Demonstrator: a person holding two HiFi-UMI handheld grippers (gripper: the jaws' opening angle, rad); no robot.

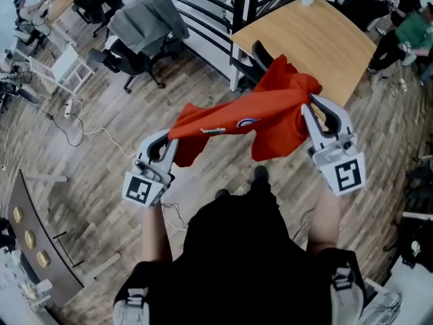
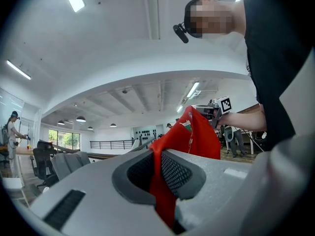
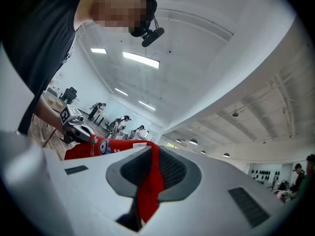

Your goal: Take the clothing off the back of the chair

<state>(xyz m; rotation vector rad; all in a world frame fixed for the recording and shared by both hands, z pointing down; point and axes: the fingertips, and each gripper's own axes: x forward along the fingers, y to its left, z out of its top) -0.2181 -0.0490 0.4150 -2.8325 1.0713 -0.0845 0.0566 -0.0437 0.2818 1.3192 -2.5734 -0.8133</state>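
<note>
black-clad shoulders of the person [image 1: 237, 249] fill the bottom of the head view, both forearms reaching forward over a wood-plank floor [image 1: 101, 175]. a pale cable [image 1: 95, 134] trails across the planks at left. a wooden table [image 1: 318, 39] stands at upper right beside a white railing [image 1: 203, 26], and a black chair [image 1: 260, 54] sits at its near edge. well apart at upper left, another office chair [image 1: 132, 63] carries a grey garment [image 1: 149, 19] draped over its back. more people sit at the far corners of the open-plan room, which has a white ceiling with strip lights.

the red garment [image 1: 250, 120] hangs in the air, stretched between the two claws above the floor, its far folds near the black chair; whether it touches that chair cannot be told. the left gripper [image 1: 169, 144] is pressed together on one end of the cloth, a red fold running down between its pads. the right gripper [image 1: 308, 103] pinches the other end the same way, red fabric bunched in its jaws.
</note>
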